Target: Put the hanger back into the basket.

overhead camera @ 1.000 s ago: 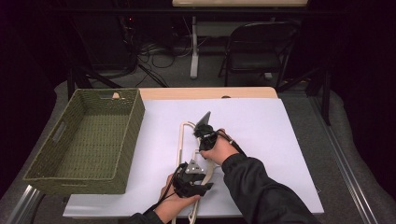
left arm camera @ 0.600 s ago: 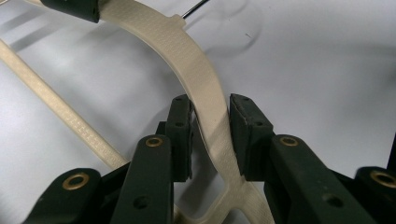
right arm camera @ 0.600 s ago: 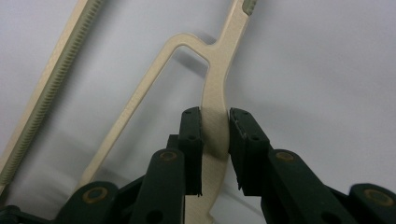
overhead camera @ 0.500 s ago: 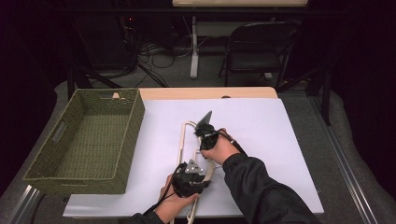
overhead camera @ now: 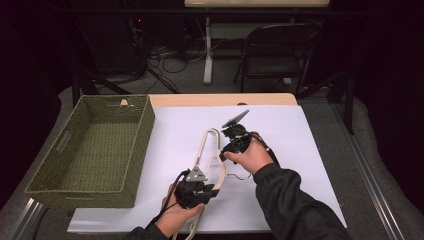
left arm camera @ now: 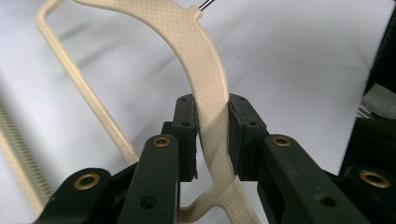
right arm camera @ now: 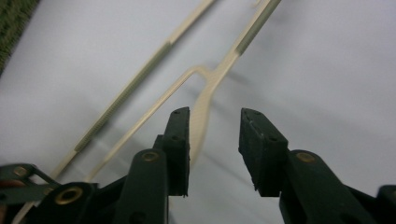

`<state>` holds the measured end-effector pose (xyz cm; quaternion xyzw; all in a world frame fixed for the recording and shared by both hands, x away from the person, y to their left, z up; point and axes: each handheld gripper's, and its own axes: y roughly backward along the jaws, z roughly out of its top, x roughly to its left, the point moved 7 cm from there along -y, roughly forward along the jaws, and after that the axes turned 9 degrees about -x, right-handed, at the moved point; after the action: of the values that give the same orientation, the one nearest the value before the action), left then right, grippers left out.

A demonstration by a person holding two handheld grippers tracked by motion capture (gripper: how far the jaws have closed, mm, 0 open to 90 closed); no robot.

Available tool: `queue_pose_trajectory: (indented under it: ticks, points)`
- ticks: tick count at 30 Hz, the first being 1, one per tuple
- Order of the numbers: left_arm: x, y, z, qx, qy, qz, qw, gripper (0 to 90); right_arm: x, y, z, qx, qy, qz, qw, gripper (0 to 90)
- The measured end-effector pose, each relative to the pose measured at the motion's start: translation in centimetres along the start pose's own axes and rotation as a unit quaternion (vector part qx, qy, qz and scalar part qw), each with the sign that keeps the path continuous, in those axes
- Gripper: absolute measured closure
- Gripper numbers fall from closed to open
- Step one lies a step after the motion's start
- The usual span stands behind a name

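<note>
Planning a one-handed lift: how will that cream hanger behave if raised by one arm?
The hanger is thin plastic, so probably light and fairly stiff. Its textured arm, clamped in the left hand-held gripper, should resist slipping. Being long, it may swing or pivot.

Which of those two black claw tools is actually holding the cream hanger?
The left gripper: its jaws pinch the hanger. The right gripper has open jaws.

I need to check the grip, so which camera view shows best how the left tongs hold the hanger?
The left gripper view: both pads of the left tongs press the cream hanger. The high view shows it whole but small; the right gripper view, its thin bars.
</note>
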<state>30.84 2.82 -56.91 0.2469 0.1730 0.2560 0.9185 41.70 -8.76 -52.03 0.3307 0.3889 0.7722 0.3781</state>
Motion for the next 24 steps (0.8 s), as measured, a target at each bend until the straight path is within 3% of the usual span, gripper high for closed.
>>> queue_pose_trajectory:
  ticks: [2, 3, 4, 5, 7, 9, 12, 13, 14, 15, 16, 17, 18, 19, 20, 22, 23, 24]
  points:
    - [0.2, 0.8, 0.4, -0.008, -0.006, -0.003, 0.9999, 75.5, -0.8, 0.8, 0.3, -0.063, 0.006, 0.011, 0.9979, 62.5]
    - [0.3, 1.1, 0.6, -0.013, -0.003, -0.011, 0.9999, 75.6, -1.2, 1.4, 0.2, -0.073, 0.013, 0.017, 0.9971, 62.2]
    - [0.3, 1.4, 0.8, -0.018, -0.001, -0.017, 0.9997, 75.8, -1.8, 2.2, 0.0, -0.066, 0.016, 0.014, 0.9976, 62.5]
    - [0.3, 1.4, 0.8, -0.018, -0.001, -0.017, 0.9997, 75.9, -2.3, 2.4, 0.2, -0.092, 0.018, 0.015, 0.9955, 63.1]
    - [0.5, 1.9, 1.0, -0.018, -0.006, -0.022, 0.9996, 76.0, -2.6, 2.9, 0.1, -0.095, 0.029, 0.02, 0.9948, 63.0]
    - [0.4, 2.2, 1.1, -0.021, -0.019, -0.032, 0.9991, 76.0, -3.6, 3.4, -0.2, -0.124, 0.083, 0.015, 0.9887, 62.0]
    - [0.0, 2.3, 1.2, -0.021, -0.025, -0.048, 0.9983, 76.2, -4.2, 3.4, -0.7, -0.123, 0.155, -0.003, 0.9803, 62.1]
    - [-0.2, 2.4, 1.2, -0.02, -0.027, -0.051, 0.9981, 76.2, -4.1, 3.1, -0.7, -0.14, 0.176, 0.001, 0.9745, 60.2]
    - [-0.2, 2.4, 1.2, -0.018, -0.033, -0.054, 0.9978, 76.3, -4.3, 3.5, -1.2, -0.103, 0.198, -0.003, 0.9748, 60.1]
    - [-0.3, 2.4, 1.2, -0.018, -0.032, -0.06, 0.9976, 76.3, -4.2, 3.3, -1.4, -0.107, 0.214, 0.0, 0.9709, 59.6]
    - [-0.4, 2.4, 1.2, -0.017, -0.032, -0.063, 0.9973, 76.3, -4.1, 3.1, -1.6, -0.111, 0.238, 0.002, 0.9648, 58.0]
    - [-0.4, 2.5, 1.2, -0.017, -0.034, -0.068, 0.997, 76.4, -3.8, 2.7, -1.6, -0.14, 0.256, 0.007, 0.9563, 57.9]
    - [-0.4, 2.5, 1.2, -0.017, -0.034, -0.068, 0.997, 76.5, -3.8, 3.0, -2.1, -0.106, 0.282, 0.006, 0.9534, 57.1]
    - [-0.3, 2.7, 1.2, -0.013, -0.037, -0.081, 0.9959, 76.6, -3.5, 2.6, -2.0, -0.136, 0.296, 0.012, 0.9454, 56.8]
    - [-0.3, 2.8, 1.2, -0.013, -0.034, -0.087, 0.9955, 76.7, -3.6, 2.8, -2.4, -0.113, 0.317, 0.009, 0.9417, 56.0]
    - [-0.2, 3.0, 1.3, -0.012, -0.029, -0.099, 0.9946, 77.0, -3.4, 2.6, -2.9, -0.118, 0.342, 0.018, 0.932, 55.3]
    - [-0.2, 3.0, 1.3, -0.012, -0.029, -0.099, 0.9946, 77.1, -3.4, 2.6, -2.9, -0.118, 0.342, 0.018, 0.932, 55.3]
    - [-0.1, 3.2, 1.3, -0.009, -0.03, -0.107, 0.9938, 77.2, -3.3, 2.5, -3.1, -0.117, 0.365, 0.024, 0.9233, 54.5]
